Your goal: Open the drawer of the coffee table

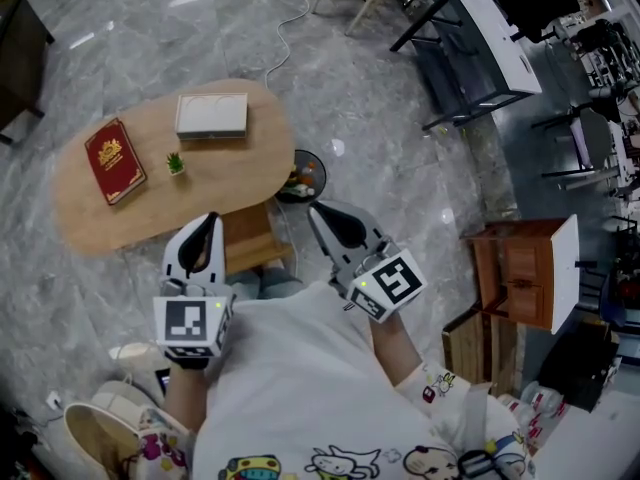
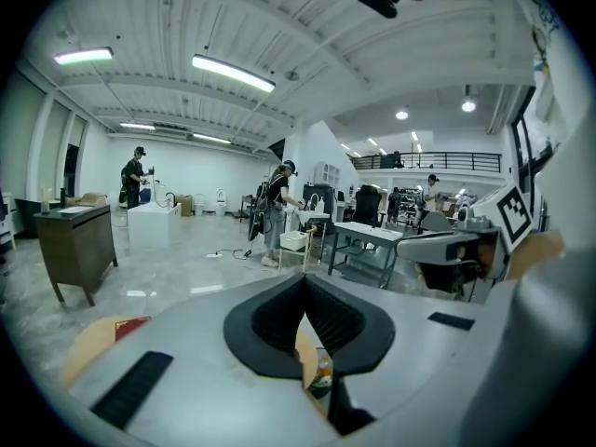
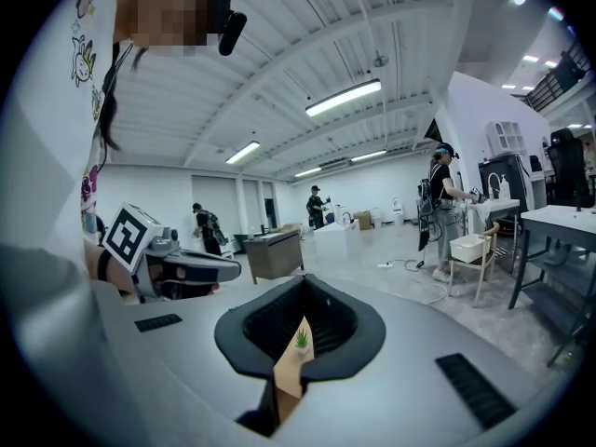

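The oval wooden coffee table [image 1: 230, 168] stands ahead on the grey floor. It carries a red book [image 1: 114, 160], a small green plant [image 1: 175, 163] and a white box [image 1: 212, 116]. Under its near edge a wooden box-like part [image 1: 250, 240] shows; I cannot tell whether it is the drawer. My left gripper [image 1: 210, 220] hangs just left of that part and my right gripper [image 1: 318, 212] just right of it, both in the air in front of the table. Both are shut with nothing between the jaws. In the right gripper view the plant [image 3: 302, 339] shows through the slit below the jaws.
A dark round dish [image 1: 301, 176] sits beside the table's right end. A wooden cabinet [image 1: 520, 273] stands at the right, and a black-framed table with a white top [image 1: 480, 38] at the back right. A cable [image 1: 285, 18] trails over the floor. People stand far off in the hall.
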`<move>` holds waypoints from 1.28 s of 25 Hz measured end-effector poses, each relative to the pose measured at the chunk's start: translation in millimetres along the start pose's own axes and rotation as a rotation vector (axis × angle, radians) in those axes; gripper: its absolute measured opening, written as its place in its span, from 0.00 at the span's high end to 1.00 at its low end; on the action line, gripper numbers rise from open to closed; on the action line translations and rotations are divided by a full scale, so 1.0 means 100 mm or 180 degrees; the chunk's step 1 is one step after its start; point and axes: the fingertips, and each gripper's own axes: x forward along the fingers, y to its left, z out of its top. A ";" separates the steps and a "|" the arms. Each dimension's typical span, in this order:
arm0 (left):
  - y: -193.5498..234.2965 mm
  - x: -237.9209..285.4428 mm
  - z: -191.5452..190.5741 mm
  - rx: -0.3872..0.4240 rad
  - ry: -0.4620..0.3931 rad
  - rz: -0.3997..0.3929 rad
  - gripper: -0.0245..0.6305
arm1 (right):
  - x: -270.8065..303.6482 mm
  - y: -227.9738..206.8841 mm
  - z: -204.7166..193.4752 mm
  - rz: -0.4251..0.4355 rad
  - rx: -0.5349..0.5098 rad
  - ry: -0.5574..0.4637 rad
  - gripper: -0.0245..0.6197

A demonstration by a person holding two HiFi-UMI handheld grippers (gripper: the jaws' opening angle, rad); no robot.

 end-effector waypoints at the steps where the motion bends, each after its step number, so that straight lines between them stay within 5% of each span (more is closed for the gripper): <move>1: 0.00 0.00 0.00 0.0002 0.0006 -0.0002 0.96 | 0.00 -0.01 0.00 -0.0003 0.0002 -0.0005 0.96; 32: 0.00 -0.01 0.02 0.0134 -0.0011 0.0073 0.96 | 0.02 -0.01 -0.05 0.0031 -0.0044 0.0053 0.96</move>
